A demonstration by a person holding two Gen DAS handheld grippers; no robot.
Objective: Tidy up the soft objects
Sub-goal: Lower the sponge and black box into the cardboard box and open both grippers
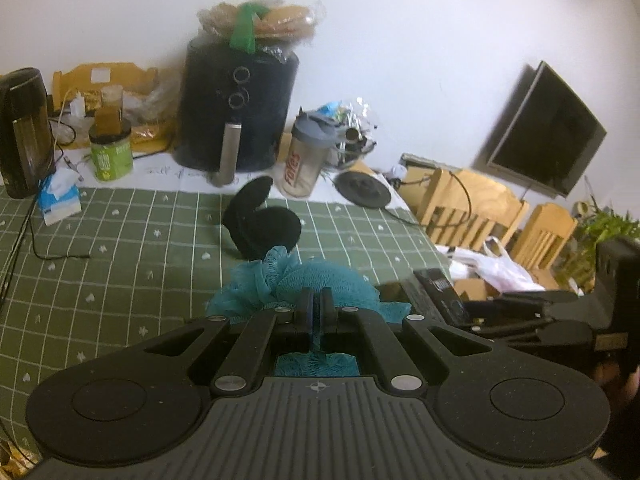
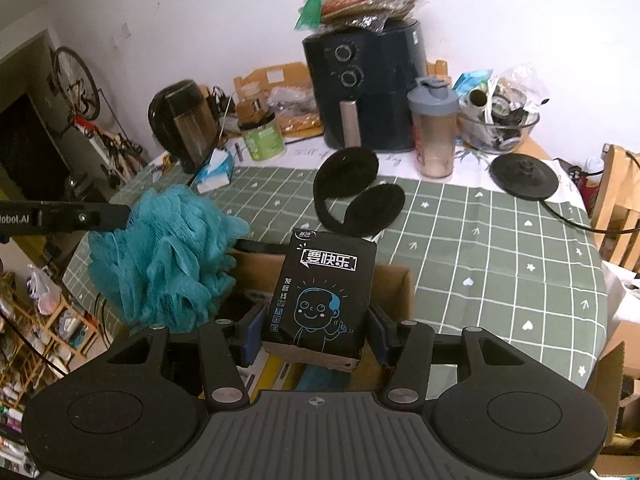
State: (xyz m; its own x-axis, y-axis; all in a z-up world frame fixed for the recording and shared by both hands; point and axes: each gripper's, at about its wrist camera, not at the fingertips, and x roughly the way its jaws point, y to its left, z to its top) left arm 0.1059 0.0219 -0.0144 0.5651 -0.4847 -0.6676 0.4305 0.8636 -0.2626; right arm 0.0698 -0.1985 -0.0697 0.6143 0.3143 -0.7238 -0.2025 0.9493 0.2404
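Observation:
My left gripper (image 1: 317, 304) is shut on a teal mesh bath pouf (image 1: 320, 278), held above the near table edge; the pouf also shows in the right wrist view (image 2: 168, 256), hanging from the left gripper's fingers (image 2: 100, 216). My right gripper (image 2: 316, 324) is shut on a black tissue pack with a cartoon face (image 2: 320, 296), held over an open cardboard box (image 2: 394, 292). The pack also shows in the left wrist view (image 1: 440, 292). Black fluffy earmuffs (image 1: 260, 222) lie on the green checked tablecloth (image 1: 120, 264), beyond both grippers; they also show in the right wrist view (image 2: 356, 196).
At the table's back stand a dark air fryer (image 2: 368, 88), a shaker bottle (image 2: 434, 132), a green jar (image 2: 262, 138), a black kettle (image 2: 182, 120), its round base (image 2: 524, 176), a tissue pack (image 2: 216, 170) and a glass bowl (image 2: 500, 128). Wooden chairs (image 1: 472, 204) stand right.

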